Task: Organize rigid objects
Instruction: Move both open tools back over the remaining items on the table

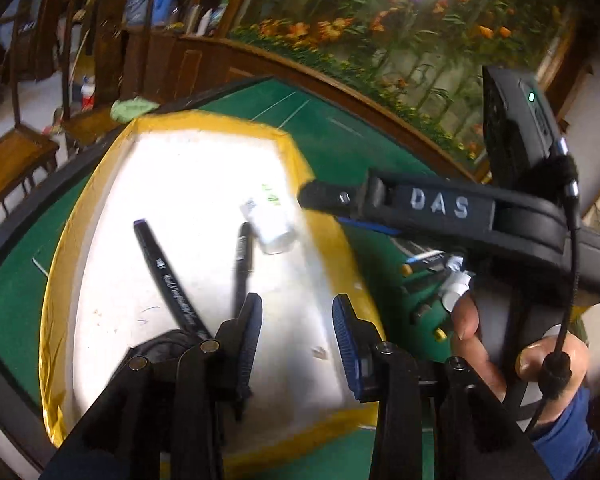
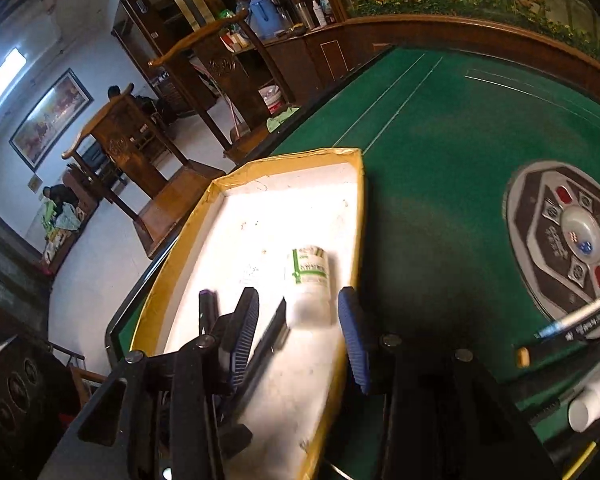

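Green felt tabletop (image 2: 440, 184) carries a yellow-rimmed white tray (image 2: 220, 196); the white cylindrical plastic bottle (image 2: 309, 280) lies just ahead of the wide, empty right claw (image 2: 298, 338), as left claw (image 1: 296, 336) gapes beside two slim black pens (image 1: 172, 276).

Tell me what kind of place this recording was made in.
Probably a home's living or game room. The work surface is a green felt mahjong table with a dice console at its centre, carved wooden chairs stand beside it, and a framed painting hangs on the wall.
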### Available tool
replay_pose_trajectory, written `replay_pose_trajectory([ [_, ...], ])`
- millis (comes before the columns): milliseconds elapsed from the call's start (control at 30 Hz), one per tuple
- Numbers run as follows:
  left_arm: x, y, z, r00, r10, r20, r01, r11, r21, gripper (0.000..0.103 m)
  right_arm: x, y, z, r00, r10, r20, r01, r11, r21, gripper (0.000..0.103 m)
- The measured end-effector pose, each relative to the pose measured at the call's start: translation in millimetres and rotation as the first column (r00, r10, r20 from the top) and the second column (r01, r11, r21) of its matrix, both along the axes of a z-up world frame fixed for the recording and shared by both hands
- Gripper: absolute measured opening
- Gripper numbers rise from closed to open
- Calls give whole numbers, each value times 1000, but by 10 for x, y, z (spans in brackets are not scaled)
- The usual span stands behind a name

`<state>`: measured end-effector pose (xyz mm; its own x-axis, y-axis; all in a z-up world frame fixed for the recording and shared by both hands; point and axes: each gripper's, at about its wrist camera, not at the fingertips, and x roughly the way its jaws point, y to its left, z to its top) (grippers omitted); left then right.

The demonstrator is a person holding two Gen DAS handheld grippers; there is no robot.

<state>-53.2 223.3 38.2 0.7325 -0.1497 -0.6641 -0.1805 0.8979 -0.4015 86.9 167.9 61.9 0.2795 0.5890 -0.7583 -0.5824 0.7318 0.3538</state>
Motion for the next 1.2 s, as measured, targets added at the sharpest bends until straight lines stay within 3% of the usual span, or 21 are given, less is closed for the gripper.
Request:
replay_pose_trajectory([
  [200,-34,-373,206,994,-94,49,92,995,46,39,-81,-781,101,998,-56,-11,57,994,89,40],
  [300,-24,-634,268,984,-166,67,161,984,74,49,-102,-1288,155,994,-105,-1,104,987,126,40],
  [400,3,-881,284,971,-227,74,219,971,96,50,-67,-1857,180,983,-181,5,178,972,154,40],
  [567,42,-1292,233,935,-348,70,337,932,132,50,-8,-2821,83,937,-348,-32,347,918,192,41],
  [700,108,-1597,219,902,-429,51,415,893,176,50,56,-3397,-135,870,-481,-112,494,850,182,41],
  [800,212,-1820,157,870,-493,14,484,858,175,50,154,-3619,-323,816,-538,-213,573,802,169,41],
  [900,304,-2048,72,840,-542,-22,538,826,167,50,193,-3668,-383,808,-534,-251,581,792,185,41],
  [1033,396,-2258,-40,827,-556,-84,560,802,207,47,158,-3761,-353,798,-552,-241,597,778,193,41],
  [1200,525,-2251,-123,832,-545,-103,555,813,177,34,114,-3761,-327,794,-555,-248,602,775,194,41],
])
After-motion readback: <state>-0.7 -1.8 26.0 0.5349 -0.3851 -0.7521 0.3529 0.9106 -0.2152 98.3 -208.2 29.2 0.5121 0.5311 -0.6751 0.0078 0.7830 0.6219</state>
